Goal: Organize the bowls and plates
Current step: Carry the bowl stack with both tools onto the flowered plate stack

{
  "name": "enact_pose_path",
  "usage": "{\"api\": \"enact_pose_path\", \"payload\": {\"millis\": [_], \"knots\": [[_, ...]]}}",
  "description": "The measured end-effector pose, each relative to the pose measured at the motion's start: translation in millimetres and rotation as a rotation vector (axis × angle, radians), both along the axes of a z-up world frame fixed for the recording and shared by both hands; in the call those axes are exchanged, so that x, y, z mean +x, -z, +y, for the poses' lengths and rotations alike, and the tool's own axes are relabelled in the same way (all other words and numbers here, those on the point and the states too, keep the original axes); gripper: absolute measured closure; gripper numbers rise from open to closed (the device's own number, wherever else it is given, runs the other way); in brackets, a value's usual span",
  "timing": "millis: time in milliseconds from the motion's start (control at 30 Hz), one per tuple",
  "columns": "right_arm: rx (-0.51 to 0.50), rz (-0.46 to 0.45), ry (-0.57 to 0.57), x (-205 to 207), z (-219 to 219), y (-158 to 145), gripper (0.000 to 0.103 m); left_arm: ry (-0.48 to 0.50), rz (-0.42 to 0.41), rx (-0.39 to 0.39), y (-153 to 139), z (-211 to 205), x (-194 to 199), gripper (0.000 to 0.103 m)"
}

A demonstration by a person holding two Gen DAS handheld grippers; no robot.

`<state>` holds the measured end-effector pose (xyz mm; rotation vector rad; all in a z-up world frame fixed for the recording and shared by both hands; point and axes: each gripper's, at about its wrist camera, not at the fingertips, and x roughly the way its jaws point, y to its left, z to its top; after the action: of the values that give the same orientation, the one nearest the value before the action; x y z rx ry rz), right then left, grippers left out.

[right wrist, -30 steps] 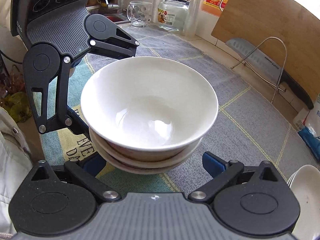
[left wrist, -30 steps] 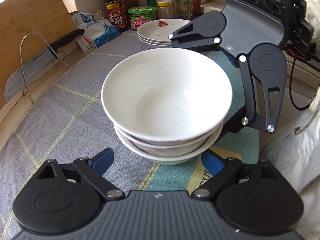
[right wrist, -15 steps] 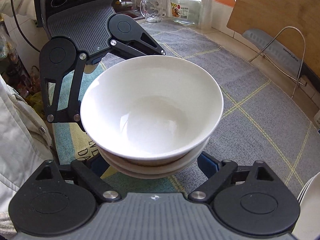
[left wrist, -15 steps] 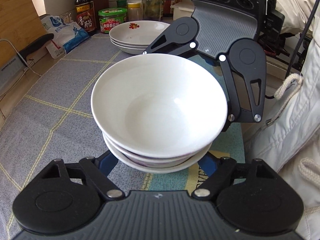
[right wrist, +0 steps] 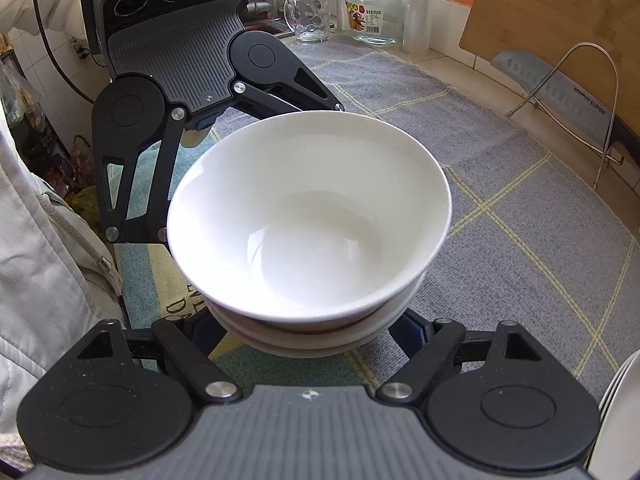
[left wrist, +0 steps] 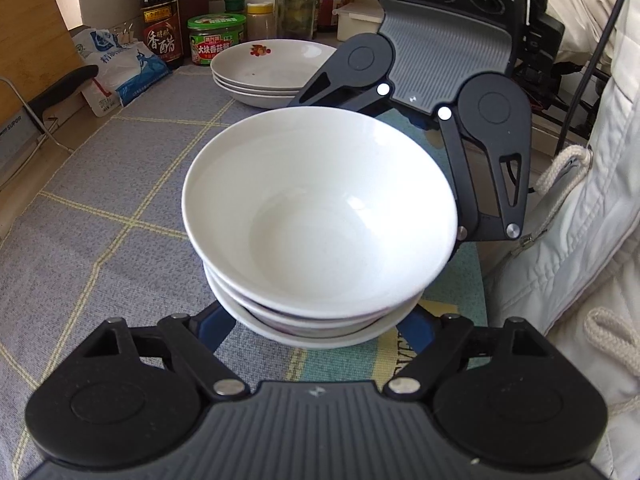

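Both black two-finger grippers are bracketing a stack of three white ceramic bowls (left wrist: 320,216) at frame centre: the left gripper (left wrist: 316,330) from the bottom edge, the right gripper (right wrist: 312,332) facing it, angled down. Right jaws are closing; whether either pair is gripping is unclear, the bowls hiding the blue fingertips (left wrist: 214,326). White floral plates (left wrist: 272,68) are sitting upper centre beyond a grey checked cloth (left wrist: 100,184), before sauce bottles (left wrist: 160,12).

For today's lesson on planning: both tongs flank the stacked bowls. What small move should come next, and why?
Probably let the right tongs finish closing on the bowl stack, then lift with the left tongs. Both straddle its base from opposite sides, the right jaws are closing, and the plate stack sits behind.
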<state>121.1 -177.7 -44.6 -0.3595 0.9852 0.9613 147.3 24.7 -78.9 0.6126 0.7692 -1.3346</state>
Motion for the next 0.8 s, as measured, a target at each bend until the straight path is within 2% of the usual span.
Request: {"api": "enact_pose_path", "payload": {"millis": [400, 800], "knots": [[-0.007, -0.008, 0.001, 1.3, -10.4, -9.3, 0.015, -0.024, -0.015, -0.003, -13.6, -13.3, -1.8, 0.018], [-0.039, -0.052, -0.048, 19.9, -89.0, -42.9, 0.015, -0.080, -0.057, -0.046, -41.3, -85.7, 4.9, 0.018]]}}
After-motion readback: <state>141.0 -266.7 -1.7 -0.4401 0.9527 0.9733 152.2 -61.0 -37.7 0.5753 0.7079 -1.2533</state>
